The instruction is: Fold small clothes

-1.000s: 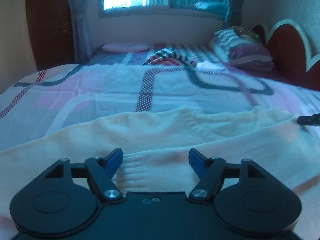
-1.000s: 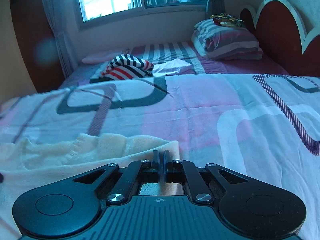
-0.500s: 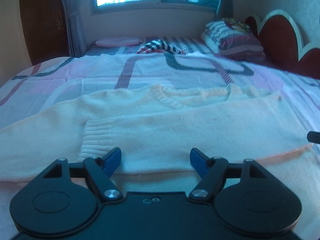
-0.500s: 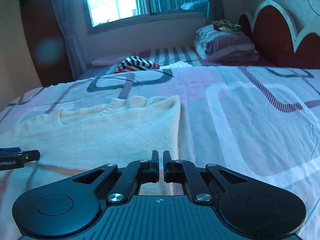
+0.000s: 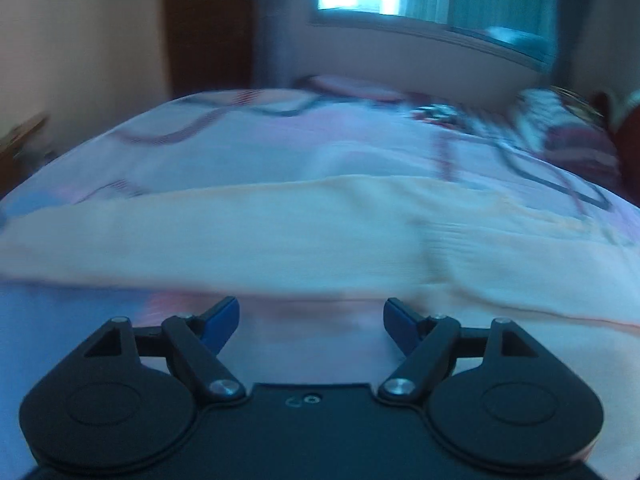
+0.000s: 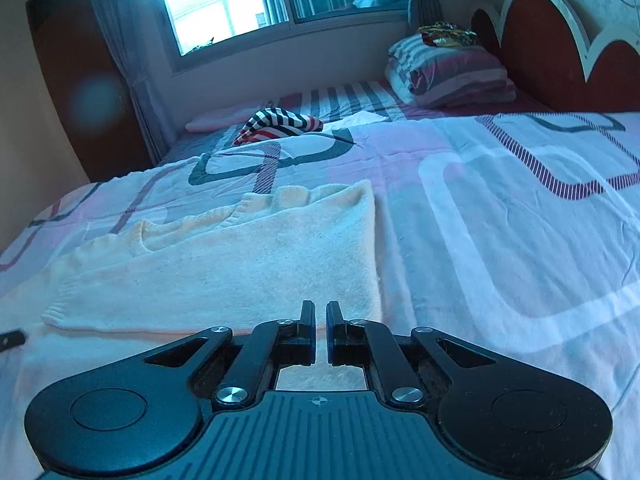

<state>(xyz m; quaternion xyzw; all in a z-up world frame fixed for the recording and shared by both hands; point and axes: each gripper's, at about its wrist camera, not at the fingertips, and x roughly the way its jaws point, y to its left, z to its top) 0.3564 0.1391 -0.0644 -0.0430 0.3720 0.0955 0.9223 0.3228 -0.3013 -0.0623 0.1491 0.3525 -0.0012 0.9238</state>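
Observation:
A cream knit sweater lies flat on the bed, its neckline toward the window and a sleeve folded across its body. My right gripper hovers at the sweater's near right corner, shut, and I see nothing between its fingers. In the blurred left wrist view the sweater stretches across the middle. My left gripper stands open over the bedsheet, just short of the sweater's near edge, with nothing between its blue pads. A dark tip of the left gripper shows at the right wrist view's left edge.
The patterned pink and white bedsheet covers the bed. A striped garment lies farther back, and folded striped bedding sits by the red headboard. A window and a dark wooden door stand behind the bed.
The left gripper swept sideways and rolled; its view swung left and blurred, and the sweater's edge now lies beyond its fingers. The right gripper drew back from the sweater's far corner to its near edge.

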